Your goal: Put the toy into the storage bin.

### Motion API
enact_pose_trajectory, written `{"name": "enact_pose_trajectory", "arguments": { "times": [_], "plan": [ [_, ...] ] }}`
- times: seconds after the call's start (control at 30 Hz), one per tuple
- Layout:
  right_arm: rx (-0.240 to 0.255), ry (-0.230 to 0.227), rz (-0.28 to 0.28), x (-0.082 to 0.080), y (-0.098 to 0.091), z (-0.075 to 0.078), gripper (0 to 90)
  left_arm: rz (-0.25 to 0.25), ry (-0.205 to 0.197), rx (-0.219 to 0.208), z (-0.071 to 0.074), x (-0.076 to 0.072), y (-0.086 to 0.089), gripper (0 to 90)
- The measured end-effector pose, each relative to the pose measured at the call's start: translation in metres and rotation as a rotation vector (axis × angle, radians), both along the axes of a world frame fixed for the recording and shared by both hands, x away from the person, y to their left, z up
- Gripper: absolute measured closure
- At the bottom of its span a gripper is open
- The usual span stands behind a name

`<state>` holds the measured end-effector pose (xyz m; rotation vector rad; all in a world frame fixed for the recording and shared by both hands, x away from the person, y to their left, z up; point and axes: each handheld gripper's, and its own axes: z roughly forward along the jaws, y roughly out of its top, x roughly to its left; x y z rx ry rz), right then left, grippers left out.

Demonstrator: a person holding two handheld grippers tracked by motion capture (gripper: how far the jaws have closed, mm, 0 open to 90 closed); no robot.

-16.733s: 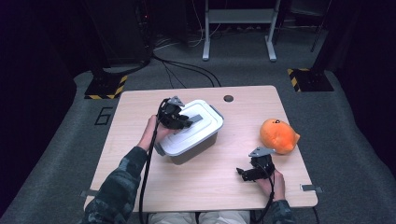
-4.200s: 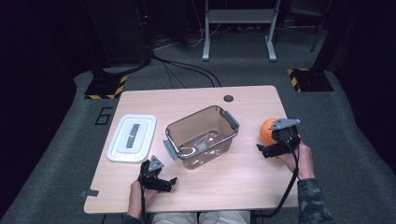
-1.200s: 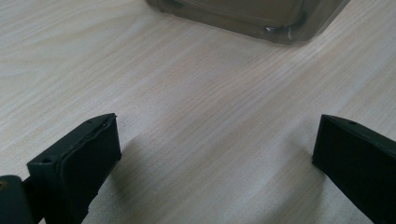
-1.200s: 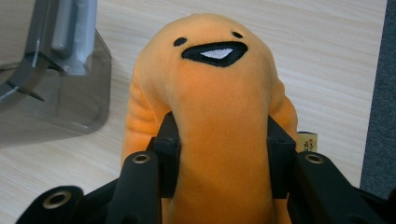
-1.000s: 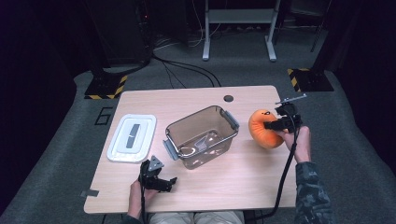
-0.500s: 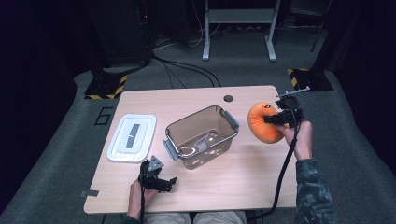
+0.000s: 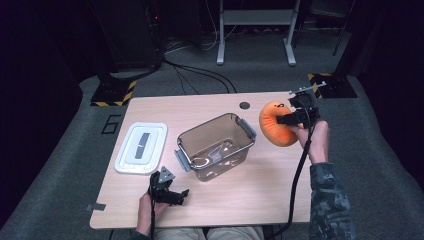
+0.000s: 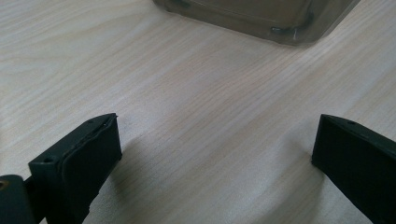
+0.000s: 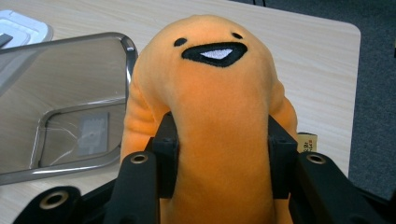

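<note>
The orange plush toy (image 7: 276, 129) is a soft, rounded figure with two small black eyes and an open black mouth showing a white patch. It hangs above the right side of the table, just right of the clear plastic box (image 7: 216, 145), with its middle pinched in and a small tag at its side. The box stands open and upright at the table's middle, grey-rimmed with handles on both ends.
</note>
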<state>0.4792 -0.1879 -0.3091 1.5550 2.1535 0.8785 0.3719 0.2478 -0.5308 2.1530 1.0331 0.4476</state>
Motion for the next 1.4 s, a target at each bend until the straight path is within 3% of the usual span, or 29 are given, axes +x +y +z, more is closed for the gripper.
{"name": "enact_pose_trajectory", "arguments": {
  "times": [0.23, 0.73, 0.87, 1.13, 1.4],
  "plan": [
    [-0.001, -0.046, 0.003, 0.000, 0.006, 0.017, 57.7, 0.000, 0.001, 0.001, 0.000, 0.000, 0.000, 1.1],
    [0.018, -0.075, 0.012, 0.003, 0.031, 0.039, 57.2, 0.006, 0.004, -0.004, 0.000, -0.001, 0.001, 1.9],
    [0.030, -0.091, 0.029, 0.003, 0.038, 0.042, 57.1, 0.010, -0.001, -0.007, 0.000, -0.001, 0.000, 1.9],
    [0.016, -0.081, 0.049, 0.008, 0.054, 0.042, 57.0, 0.003, -0.002, 0.009, 0.000, 0.000, 0.001, 2.0],
    [0.007, -0.072, 0.063, 0.012, 0.073, 0.041, 57.0, 0.015, -0.004, -0.003, 0.000, 0.000, 0.000, 2.0]
  ]
}}
